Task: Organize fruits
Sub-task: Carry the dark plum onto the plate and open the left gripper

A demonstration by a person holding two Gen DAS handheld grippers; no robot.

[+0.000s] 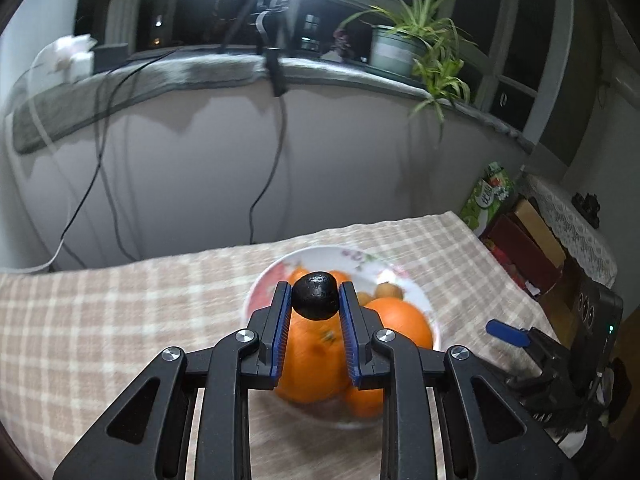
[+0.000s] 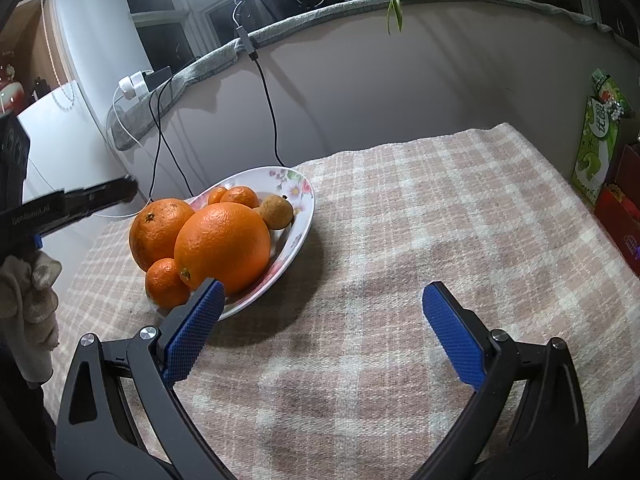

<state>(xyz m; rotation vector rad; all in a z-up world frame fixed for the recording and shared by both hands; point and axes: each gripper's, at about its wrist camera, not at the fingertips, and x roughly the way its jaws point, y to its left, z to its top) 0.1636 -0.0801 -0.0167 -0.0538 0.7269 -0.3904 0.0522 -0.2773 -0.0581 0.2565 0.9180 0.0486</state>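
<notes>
My left gripper is shut on a small dark round fruit, held just above a white floral plate. The plate holds two big oranges, several tangerines and a small brown fruit. In the right wrist view the left gripper comes in blurred from the left, over the plate's far side. My right gripper stands open and empty over the checked cloth, its left fingertip beside the plate's near rim.
The checked tablecloth ends at a wall behind the plate, where black cables hang down. A green bag and red boxes stand past the right edge. A gloved hand is at the left.
</notes>
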